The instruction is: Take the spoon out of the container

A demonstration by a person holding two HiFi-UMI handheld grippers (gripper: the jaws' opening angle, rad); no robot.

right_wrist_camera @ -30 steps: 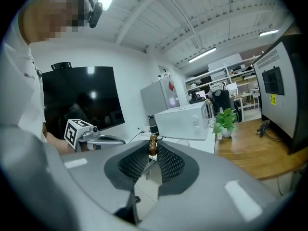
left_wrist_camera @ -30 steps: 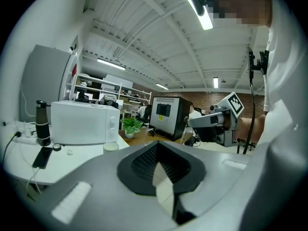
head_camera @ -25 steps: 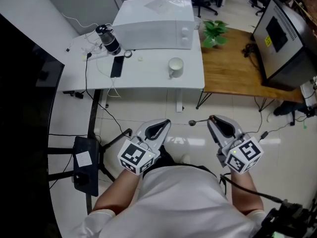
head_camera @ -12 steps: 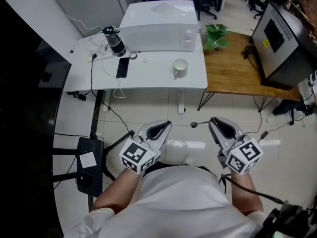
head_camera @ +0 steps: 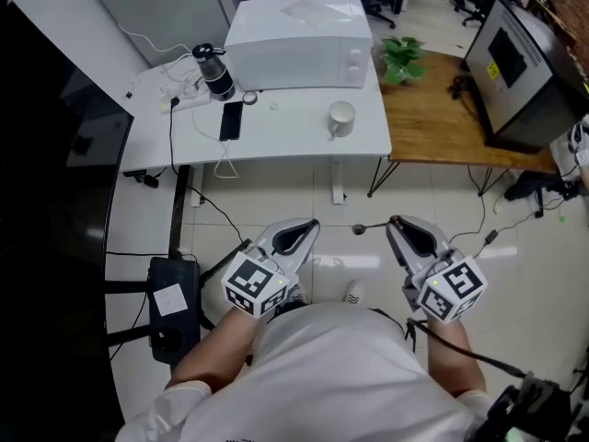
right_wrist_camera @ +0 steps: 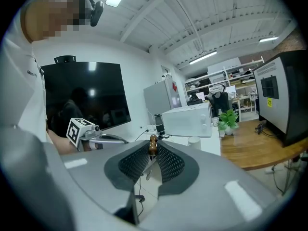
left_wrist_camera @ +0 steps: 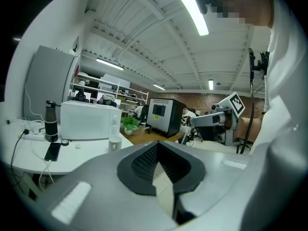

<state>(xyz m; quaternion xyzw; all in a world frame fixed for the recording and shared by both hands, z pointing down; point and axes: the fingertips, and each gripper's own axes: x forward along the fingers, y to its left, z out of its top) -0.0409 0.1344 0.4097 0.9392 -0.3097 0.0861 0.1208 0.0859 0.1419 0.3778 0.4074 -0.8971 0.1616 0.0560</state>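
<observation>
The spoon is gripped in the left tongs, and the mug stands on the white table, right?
Not quite: the spoon is gripped in the right tongs, as the right gripper view shows; the left tongs are shut on nothing. The mug does stand on the white table.

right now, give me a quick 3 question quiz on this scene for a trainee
1. True or false: the left gripper holds the spoon.
2. Which thing stands on the wooden table? A black bottle; B plant; C phone.
3. Fill in: the mug stands on the ___ table, in front of the microwave.

Key
1. False. The right gripper is shut on the spoon; the left gripper's jaws are together with nothing between them.
2. B.
3. White.
</observation>
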